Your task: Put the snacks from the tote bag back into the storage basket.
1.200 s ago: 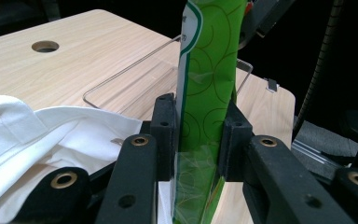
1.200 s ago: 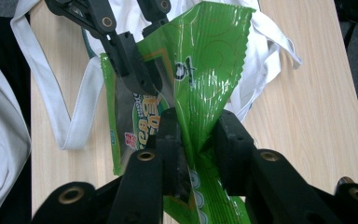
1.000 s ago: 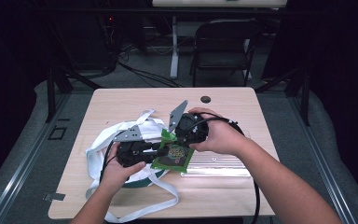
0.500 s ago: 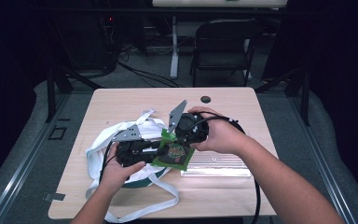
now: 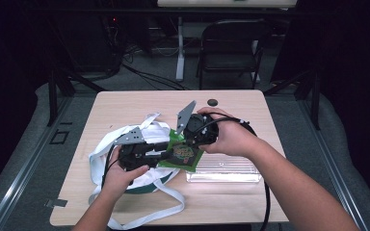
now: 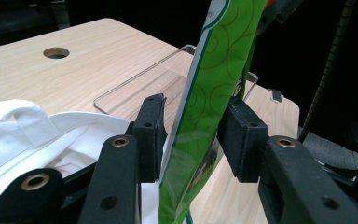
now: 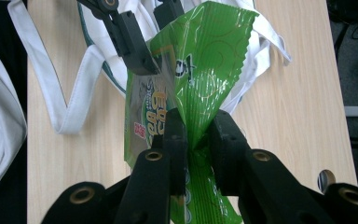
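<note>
Pinching the green packet between your right gripper's jaws keeps it lifted off the table. Your left gripper's jaws stand apart around the packet's other edge, probably ready to take it. Beyond them lie the white bag and clear tray.
</note>
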A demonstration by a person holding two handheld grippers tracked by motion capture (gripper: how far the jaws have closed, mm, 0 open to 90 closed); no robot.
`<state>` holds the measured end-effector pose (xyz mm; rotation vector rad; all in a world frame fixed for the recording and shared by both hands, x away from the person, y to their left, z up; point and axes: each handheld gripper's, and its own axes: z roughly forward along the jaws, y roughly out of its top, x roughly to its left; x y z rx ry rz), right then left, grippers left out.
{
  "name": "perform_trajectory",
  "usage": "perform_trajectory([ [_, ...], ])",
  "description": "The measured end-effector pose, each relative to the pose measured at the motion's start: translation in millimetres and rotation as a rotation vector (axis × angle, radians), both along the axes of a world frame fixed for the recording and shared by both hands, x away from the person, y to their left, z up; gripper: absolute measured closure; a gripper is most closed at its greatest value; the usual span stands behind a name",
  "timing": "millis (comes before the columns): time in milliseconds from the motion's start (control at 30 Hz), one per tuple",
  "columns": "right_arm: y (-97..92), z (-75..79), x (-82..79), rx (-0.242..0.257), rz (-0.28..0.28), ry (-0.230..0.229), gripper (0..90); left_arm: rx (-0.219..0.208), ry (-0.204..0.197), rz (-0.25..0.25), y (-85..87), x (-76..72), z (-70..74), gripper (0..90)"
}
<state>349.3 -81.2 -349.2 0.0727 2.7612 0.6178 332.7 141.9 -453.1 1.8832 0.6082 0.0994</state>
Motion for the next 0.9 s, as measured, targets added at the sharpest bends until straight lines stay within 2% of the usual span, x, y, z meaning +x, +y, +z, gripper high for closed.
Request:
perform_trajectory([
  [567,-14.8,5.8,5.7,-0.026,-0.040,-0.044,77.9,-0.009,0.002,0.035,5.7,2.9,-0.2,59.3],
  [900,-27.3,9.1,12.1,-0.052,-0.073,-0.060,77.8,0.006,0.010,0.047,7.8,6.8,-4.9,58.2],
])
